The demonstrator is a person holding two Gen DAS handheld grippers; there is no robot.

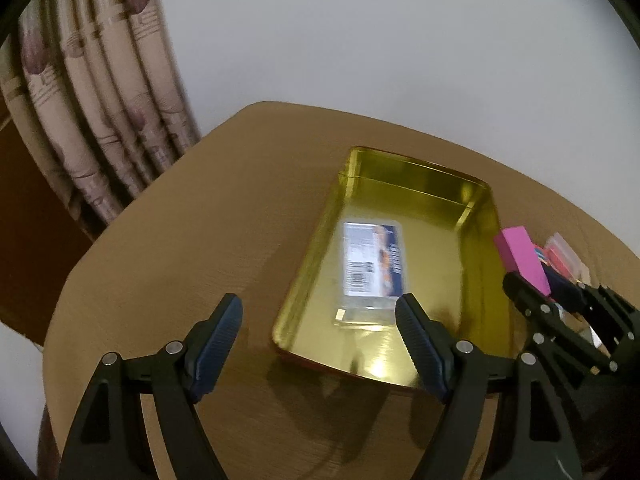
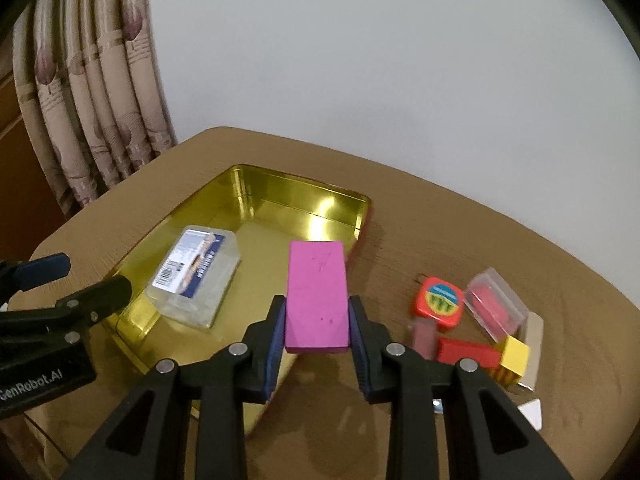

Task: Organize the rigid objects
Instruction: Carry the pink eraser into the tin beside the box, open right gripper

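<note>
The right gripper has its jaws pinching a pink block, held above the near right edge of the gold tin. The left gripper has its jaws spread and empty. Farther in the tin lies a clear labelled box. On the brown surface, right of the tin, lie small blocks.

Home room, patterned curtain, wooden table

Brown table bears gold tin and small blocks.
</note>
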